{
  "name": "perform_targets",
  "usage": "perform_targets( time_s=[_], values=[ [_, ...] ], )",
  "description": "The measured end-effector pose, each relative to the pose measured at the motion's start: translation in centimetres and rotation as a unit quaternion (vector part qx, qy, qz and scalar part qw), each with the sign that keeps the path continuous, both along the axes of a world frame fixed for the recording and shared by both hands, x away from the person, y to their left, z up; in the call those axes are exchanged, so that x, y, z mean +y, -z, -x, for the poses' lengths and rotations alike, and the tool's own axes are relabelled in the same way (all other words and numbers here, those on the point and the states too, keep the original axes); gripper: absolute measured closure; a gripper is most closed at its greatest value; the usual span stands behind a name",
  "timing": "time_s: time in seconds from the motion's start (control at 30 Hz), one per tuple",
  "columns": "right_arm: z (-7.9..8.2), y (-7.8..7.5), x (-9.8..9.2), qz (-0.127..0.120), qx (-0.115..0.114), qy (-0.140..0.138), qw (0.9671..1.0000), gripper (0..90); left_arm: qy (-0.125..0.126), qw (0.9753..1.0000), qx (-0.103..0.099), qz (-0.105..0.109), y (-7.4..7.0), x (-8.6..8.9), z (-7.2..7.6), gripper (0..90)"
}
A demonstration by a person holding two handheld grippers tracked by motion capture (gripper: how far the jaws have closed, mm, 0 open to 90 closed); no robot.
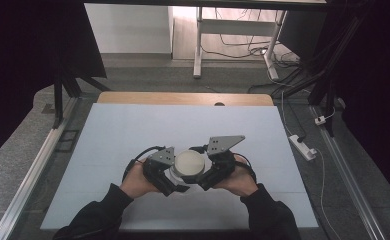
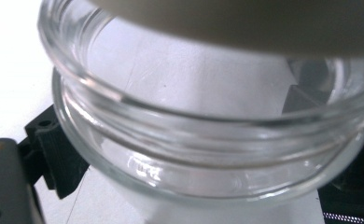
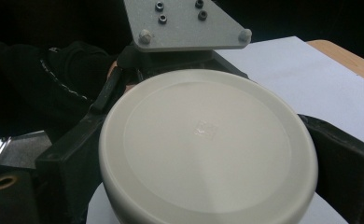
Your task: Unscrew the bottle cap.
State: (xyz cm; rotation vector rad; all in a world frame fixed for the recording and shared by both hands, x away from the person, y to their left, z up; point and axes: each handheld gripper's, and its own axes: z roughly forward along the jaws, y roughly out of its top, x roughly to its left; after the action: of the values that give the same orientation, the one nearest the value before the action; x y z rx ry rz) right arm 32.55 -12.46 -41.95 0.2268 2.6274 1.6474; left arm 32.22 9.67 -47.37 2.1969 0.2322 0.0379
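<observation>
My left tool [image 1: 175,187] clamps glass jar [image 2: 208,140] | right tool [image 1: 197,184] grips its lid [image 3: 208,149] | risk: smooth glass slips between my jaws if the lid twist is too forceful

Jar [image 2: 203,154]: clear glass, glossy w/ bright glints. Lid [image 3: 208,149] on it: cream plastic, smooth, matt. Right gripper [image 3: 208,205] jaws: black matt plastic, slightly rough. Worktop [image 1: 133,135] under jar: pale matt sheet; wood edge [image 1: 183,98] beyond.

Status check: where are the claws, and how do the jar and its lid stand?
Left claw clamped on glass jar. Right claw clamped on cream lid. Lid sits at jar mouth; seated or loose, cannot tell. White mat around them bare.
</observation>
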Motion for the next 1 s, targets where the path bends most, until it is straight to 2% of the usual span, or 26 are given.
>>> perform_targets(
  time_s=[0.57,1.0],
  values=[
    [0.4,-0.4,-0.7,-0.002,-0.010,0.022,0.9997,7.3,-0.040,0.9992,0.003,0.001,0.3,0.7,-1.0,7.5],
    [1.7,-0.7,-0.9,-0.006,-0.018,0.044,0.9989,7.2,-0.090,0.9958,0.004,0.018,0.1,1.3,-2.3,7.4]
  ],
)
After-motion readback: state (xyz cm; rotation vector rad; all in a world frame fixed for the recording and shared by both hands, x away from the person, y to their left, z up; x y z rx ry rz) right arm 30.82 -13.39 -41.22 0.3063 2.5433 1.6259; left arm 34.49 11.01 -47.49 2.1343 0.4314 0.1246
